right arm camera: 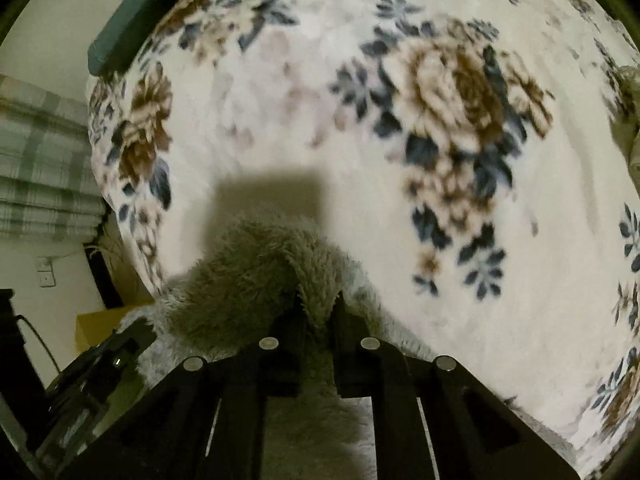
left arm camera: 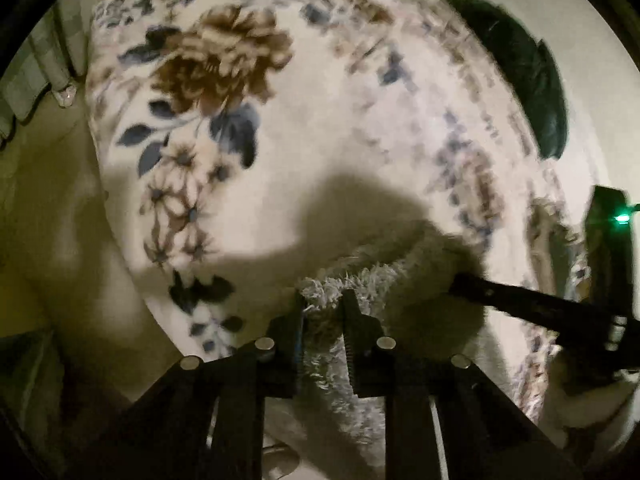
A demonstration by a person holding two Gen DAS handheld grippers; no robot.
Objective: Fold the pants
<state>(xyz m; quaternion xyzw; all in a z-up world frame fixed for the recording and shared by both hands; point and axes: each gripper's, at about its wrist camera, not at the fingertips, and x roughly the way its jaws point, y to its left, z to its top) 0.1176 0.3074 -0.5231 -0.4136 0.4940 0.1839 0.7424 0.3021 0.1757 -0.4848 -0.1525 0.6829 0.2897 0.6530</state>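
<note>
The pants are fluffy, pale grey fleece, lying bunched on a white blanket with brown and blue flowers. In the left wrist view my left gripper is shut on a fold of the fleece, which runs down between its black fingers. The right gripper shows there as a dark bar reaching into the same cloth from the right. In the right wrist view the pants heap up in front of my right gripper, which is shut on a pinch of the fleece. Both grippers point steeply down.
The flowered blanket covers a bed that fills both views. A dark green cushion lies at its far edge, seen again as a dark green cushion in the right wrist view. Plaid cloth and a pale wall lie beyond the bed's left side.
</note>
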